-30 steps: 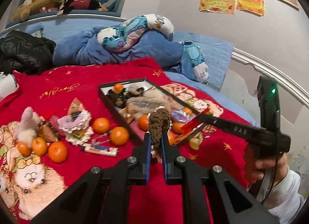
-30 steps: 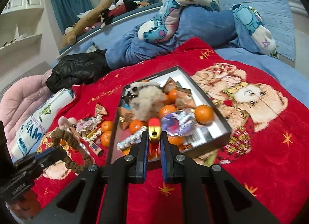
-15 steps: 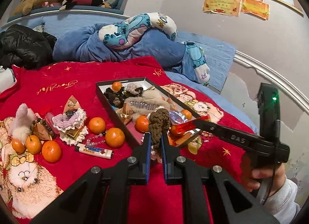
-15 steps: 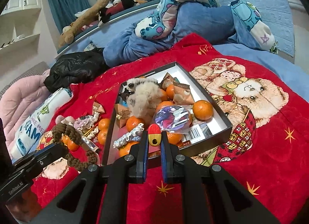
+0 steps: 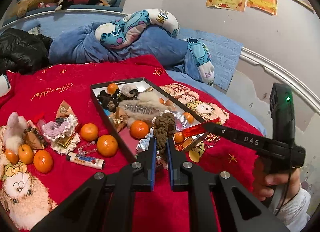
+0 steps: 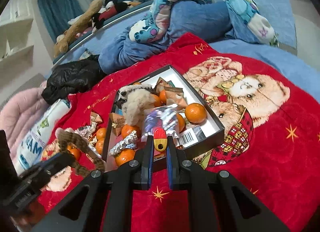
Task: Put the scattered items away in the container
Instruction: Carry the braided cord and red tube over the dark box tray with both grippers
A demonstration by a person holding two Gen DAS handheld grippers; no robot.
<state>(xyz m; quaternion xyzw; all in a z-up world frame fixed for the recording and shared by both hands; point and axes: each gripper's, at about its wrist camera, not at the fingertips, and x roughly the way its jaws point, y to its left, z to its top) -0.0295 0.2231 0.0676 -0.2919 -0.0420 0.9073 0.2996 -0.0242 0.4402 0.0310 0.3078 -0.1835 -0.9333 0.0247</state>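
Left gripper [image 5: 161, 148] is clamped on a brown crocheted scrunchie [image 5: 165, 127], ropy and ribbed, held above the near edge of the container [image 5: 112, 121], a shallow black rectangular box with a white floor. Right gripper [image 6: 160, 146] pinches a glossy red lighter [image 6: 160, 141] with a yellow end, over the same edge. Its arm reads "DAS". The box holds smooth tangerines, a fluffy beige plush and a barcoded packet. A printed white lighter [image 5: 86, 159] lies on the plush red blanket [image 5: 60, 80].

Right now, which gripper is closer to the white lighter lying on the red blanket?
Left. The left gripper sits just right of the white lighter, holding a brown scrunchie. The right gripper is farther right, past the box.
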